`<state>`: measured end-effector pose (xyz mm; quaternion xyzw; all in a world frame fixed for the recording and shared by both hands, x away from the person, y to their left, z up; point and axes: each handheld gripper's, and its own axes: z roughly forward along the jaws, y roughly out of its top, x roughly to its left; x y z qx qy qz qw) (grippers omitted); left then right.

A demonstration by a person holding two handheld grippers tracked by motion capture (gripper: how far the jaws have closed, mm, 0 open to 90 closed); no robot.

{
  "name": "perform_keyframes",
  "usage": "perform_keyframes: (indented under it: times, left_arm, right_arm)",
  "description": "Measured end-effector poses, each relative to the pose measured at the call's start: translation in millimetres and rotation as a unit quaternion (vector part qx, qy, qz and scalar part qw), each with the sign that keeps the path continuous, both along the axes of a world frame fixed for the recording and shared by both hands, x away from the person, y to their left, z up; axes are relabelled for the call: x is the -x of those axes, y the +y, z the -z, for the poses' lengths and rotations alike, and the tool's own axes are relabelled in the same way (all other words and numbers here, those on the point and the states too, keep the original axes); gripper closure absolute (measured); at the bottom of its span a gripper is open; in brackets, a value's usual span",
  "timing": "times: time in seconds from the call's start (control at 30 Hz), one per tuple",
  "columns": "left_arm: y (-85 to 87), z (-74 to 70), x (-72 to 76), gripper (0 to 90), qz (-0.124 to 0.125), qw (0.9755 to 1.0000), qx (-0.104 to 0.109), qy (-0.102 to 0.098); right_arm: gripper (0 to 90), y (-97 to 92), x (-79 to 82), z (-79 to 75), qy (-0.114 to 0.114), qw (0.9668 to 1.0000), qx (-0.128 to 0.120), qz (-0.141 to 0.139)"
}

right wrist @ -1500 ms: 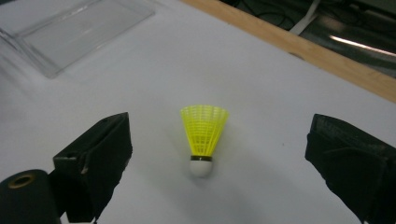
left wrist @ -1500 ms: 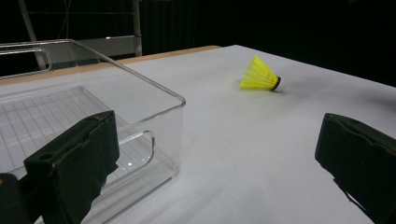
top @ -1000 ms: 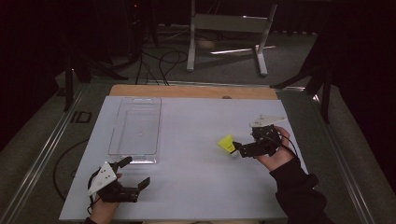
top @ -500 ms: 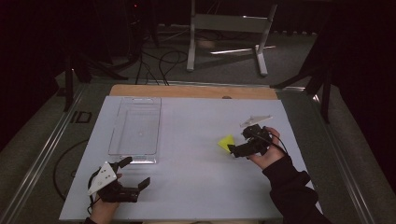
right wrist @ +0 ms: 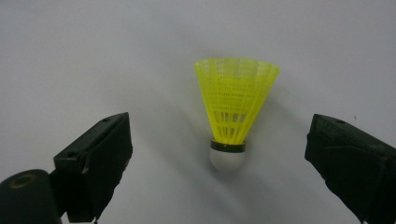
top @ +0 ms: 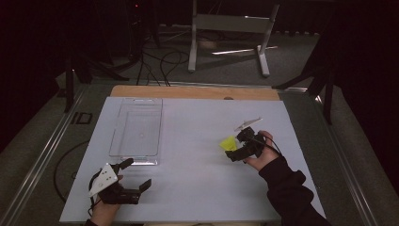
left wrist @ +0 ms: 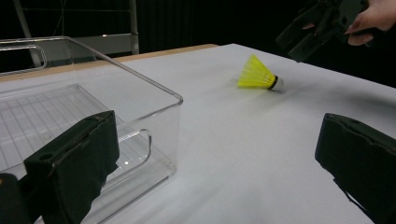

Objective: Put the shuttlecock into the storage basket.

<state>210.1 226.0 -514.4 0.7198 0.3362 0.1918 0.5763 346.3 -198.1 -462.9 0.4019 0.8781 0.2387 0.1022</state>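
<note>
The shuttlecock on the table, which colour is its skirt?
Bright yellow, above a white cork tip; the shuttlecock shows best in the right gripper view.

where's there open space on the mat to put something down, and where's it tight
Free: the wide middle of the white mat between the clear bin and the yellow shuttlecock; also the strip beyond the shuttlecock up to the wooden edge. Crowded: around the open right gripper beside the shuttlecock, and the near left corner, where the left gripper sits beside the bin.

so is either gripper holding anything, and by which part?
Nothing held. Right gripper is open around the shuttlecock lying on the table; left gripper is open.
</note>
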Motion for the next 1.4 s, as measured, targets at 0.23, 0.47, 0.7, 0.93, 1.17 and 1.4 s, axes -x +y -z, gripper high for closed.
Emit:
perform_keyframes:
  times: [0.23,0.47,0.7,0.93,1.17,1.4]
  left_arm:
    - [0.0,0.0,0.0,0.5,0.0,1.0,0.0,0.001]
    - [0.2,0.1,-0.2,0.5,0.0,1.0,0.0,0.001]
    - [0.1,0.0,-0.1,0.5,0.0,1.0,-0.001,0.001]
    - [0.3,0.2,-0.3,0.5,0.001,1.0,-0.001,0.002]
    - [0.3,0.2,-0.4,0.5,0.001,1.0,-0.001,0.002]
    - [0.4,0.2,-0.4,0.5,0.001,1.0,-0.002,0.002]
  right_arm:
    - [8.2,2.5,-6.9,11.4,0.028,0.9994,0.018,0.001]
    - [9.5,1.8,-14.3,21.8,0.074,0.9966,0.032,0.017]
    - [15.8,2.0,-20.3,25.9,0.102,0.9935,0.042,0.027]
    - [22.3,5.2,-24.0,30.7,0.121,0.9903,0.064,0.025]
    - [31.3,8.8,-28.8,33.4,0.131,0.9869,0.089,0.029]
    - [49.7,12.0,-33.0,38.5,0.144,0.9828,0.111,0.032]
